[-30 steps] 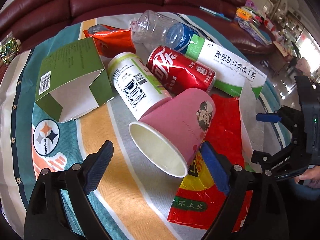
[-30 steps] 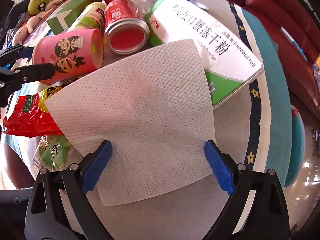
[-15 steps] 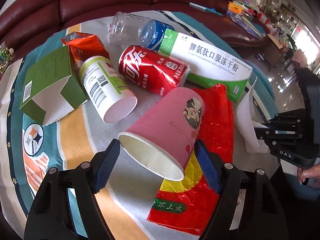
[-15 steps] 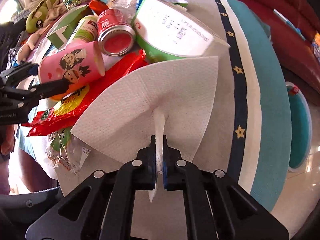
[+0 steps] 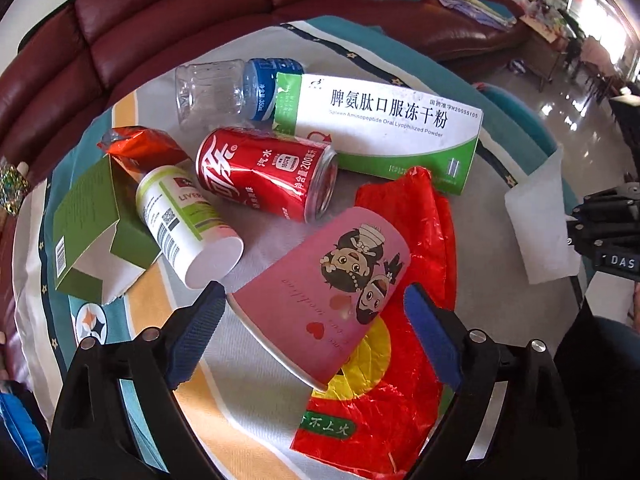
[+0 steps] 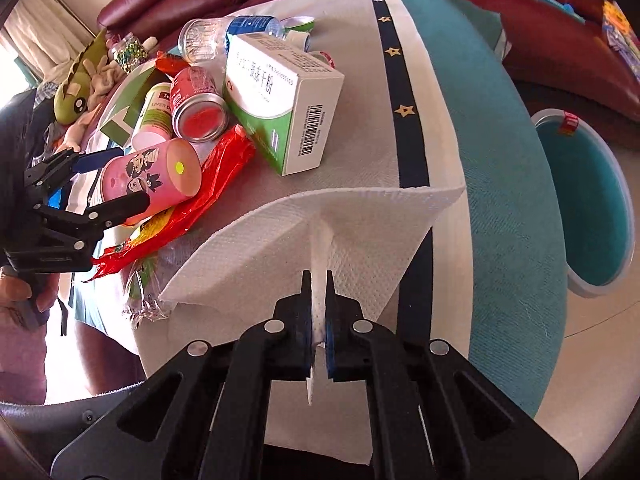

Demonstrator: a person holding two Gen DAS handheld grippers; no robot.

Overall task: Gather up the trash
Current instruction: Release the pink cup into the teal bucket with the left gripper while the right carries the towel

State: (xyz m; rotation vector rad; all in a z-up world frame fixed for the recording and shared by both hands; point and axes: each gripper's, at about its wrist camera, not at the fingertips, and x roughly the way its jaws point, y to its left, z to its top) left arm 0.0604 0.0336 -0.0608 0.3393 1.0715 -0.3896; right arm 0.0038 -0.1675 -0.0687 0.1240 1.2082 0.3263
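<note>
Since a moment ago my right gripper (image 6: 319, 296) lifted the pinched napkin (image 6: 340, 232) off the table; left gripper (image 5: 312, 320) spread wide around the pink cup (image 5: 328, 288), beside the napkin

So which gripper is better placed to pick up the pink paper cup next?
Left. The left gripper is open with its pads on either side of the pink paper cup, which lies on its side. The right gripper is shut on the paper napkin.
</note>
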